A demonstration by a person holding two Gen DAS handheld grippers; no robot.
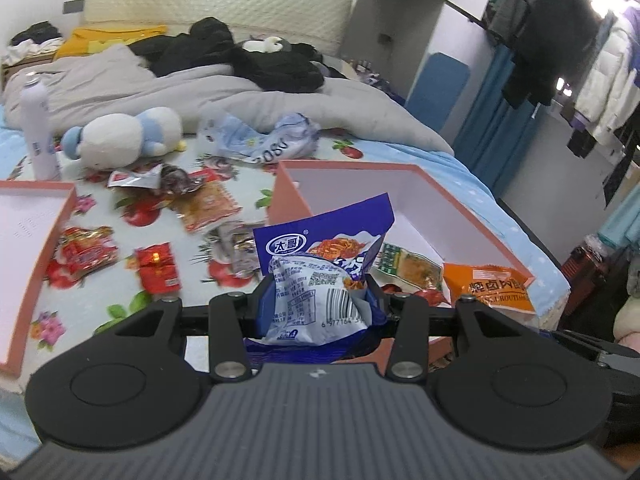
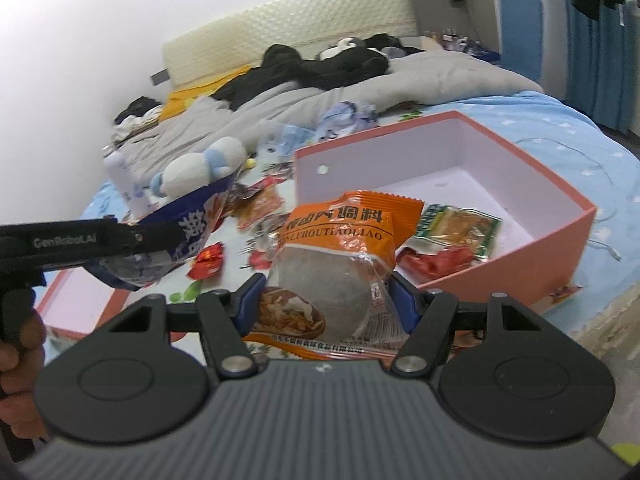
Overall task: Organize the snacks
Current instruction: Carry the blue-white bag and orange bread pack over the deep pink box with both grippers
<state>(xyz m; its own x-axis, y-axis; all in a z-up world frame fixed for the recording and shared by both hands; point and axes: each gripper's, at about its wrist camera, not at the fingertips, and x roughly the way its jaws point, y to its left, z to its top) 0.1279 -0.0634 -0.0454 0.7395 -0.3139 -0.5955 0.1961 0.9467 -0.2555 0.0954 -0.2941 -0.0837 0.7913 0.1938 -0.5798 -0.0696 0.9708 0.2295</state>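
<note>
Left gripper: pinches a blue snack packet, which stands upright between the jaws with its long axis pointing up and away from the camera.
Right gripper: clamped on an orange seasoning packet, its clear lower half bulging between the blue pads, its printed top leaning toward the box.
Box: a pink box with a white inside sits open on the bed, toward the bed's right edge; a green-and-orange sachet and a red wrapper already lie in its near corner.
Key relation: the box lies straight ahead of and just below the right gripper, so the orange packet is close to the near wall. From the left gripper the box is ahead and to the right, with the blue packet before its left wall.
Nearer hand: by this judgement the right hand, since its packet already overlaps the box opening in its own view.
Second box part: a pink tray or lid lies at the bed's left side, just beside the left gripper.
Still loose: red packets and other wrappers are scattered on the flowered sheet between the two pink pieces.
Likely step: carrying both packets to the box for release.
Risk: the crinkly film may slip or snag on the box rim.
</note>
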